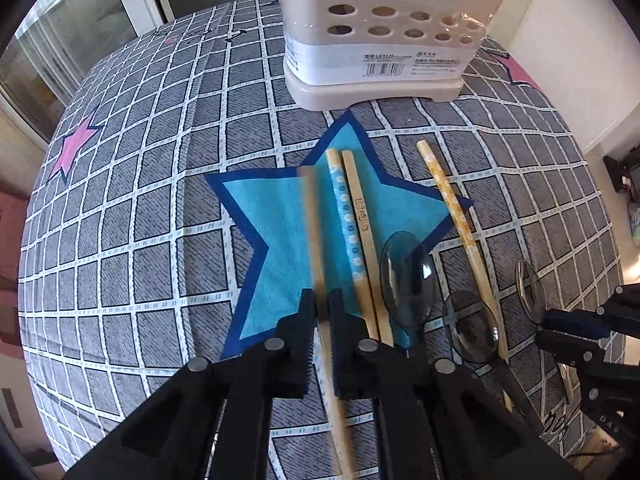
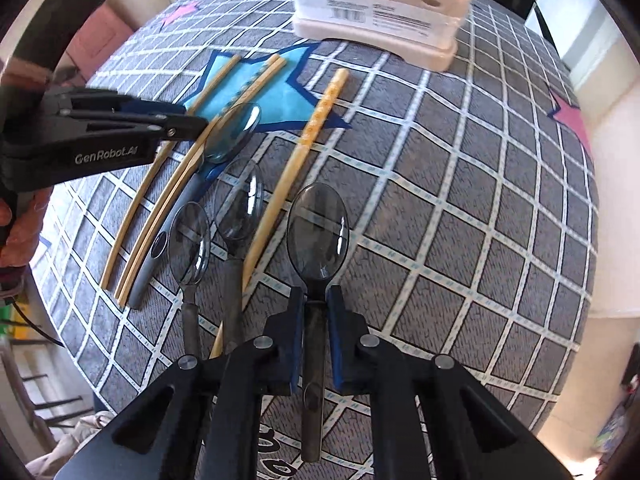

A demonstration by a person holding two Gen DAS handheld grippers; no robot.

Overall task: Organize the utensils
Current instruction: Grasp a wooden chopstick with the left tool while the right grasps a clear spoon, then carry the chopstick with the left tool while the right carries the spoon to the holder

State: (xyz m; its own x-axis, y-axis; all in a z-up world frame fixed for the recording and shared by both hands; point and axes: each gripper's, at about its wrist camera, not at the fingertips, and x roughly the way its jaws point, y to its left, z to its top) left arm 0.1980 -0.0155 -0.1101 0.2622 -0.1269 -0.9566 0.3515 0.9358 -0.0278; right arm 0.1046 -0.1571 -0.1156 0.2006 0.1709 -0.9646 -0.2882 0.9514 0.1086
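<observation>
My left gripper [image 1: 323,314] points down at the table and is shut on a plain wooden chopstick [image 1: 314,232], which looks blurred over the blue star. Beside it lie a blue-patterned chopstick [image 1: 345,216], a plain one [image 1: 362,236] and a yellow-patterned one [image 1: 452,208]. My right gripper [image 2: 317,312] is shut on the handle of a smoky clear plastic spoon [image 2: 318,232], bowl pointing away. Two similar spoons [image 2: 189,250] [image 2: 239,208] and a grey-handled one [image 2: 234,130] lie to its left. The left gripper [image 2: 198,124] shows at the left edge, the right gripper [image 1: 551,329] at the right edge.
A white perforated utensil holder [image 1: 380,40] [image 2: 376,12], still in plastic wrap, stands at the far side of the table. The cloth [image 1: 140,200] is a grey grid with blue and pink stars. A hand [image 2: 18,236] shows at the left edge.
</observation>
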